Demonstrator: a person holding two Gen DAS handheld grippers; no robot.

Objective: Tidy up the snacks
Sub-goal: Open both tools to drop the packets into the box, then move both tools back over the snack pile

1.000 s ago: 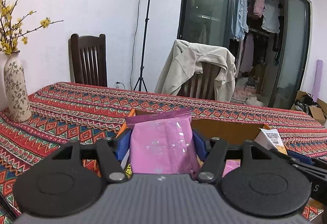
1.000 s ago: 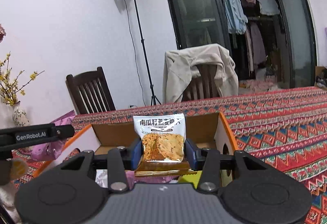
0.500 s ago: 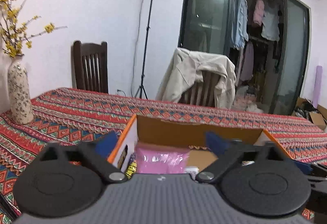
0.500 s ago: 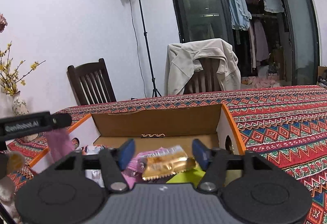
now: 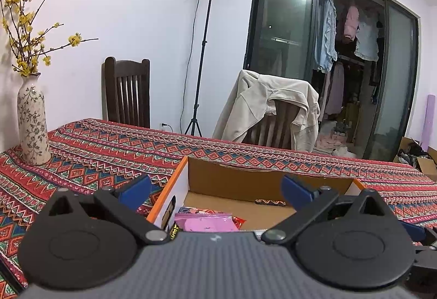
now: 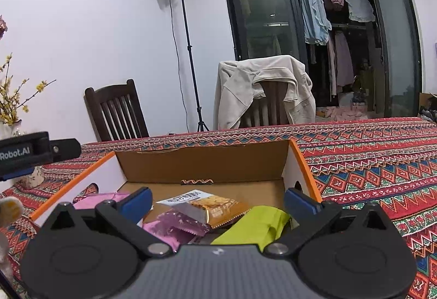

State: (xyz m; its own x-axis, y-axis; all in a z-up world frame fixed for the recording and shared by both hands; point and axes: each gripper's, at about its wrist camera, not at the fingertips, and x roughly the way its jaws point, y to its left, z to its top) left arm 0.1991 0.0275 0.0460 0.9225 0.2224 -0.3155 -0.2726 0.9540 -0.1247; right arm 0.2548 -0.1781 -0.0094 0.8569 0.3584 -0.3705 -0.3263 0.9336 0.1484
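Note:
An open cardboard box [image 5: 245,180] with orange edges stands on the patterned tablecloth; it also shows in the right wrist view [image 6: 202,165]. My left gripper [image 5: 217,194] is open and empty above the box's near left part, over a pink snack packet [image 5: 207,224] lying inside. My right gripper [image 6: 218,202] is open and empty above the box, over a gold biscuit packet [image 6: 210,206], a purple packet [image 6: 177,225] and a green packet [image 6: 256,225] lying inside.
A flowered vase [image 5: 32,118] stands on the table at the left. Two wooden chairs [image 5: 127,97] stand behind the table, one draped with a beige jacket [image 5: 270,110]. A light stand [image 5: 202,47] is by the wall. The left gripper's body [image 6: 30,154] shows at the right view's left edge.
Both grippers opened. The left let go of the pink packet and the right let go of the gold biscuit packet; both packets dropped into the box.

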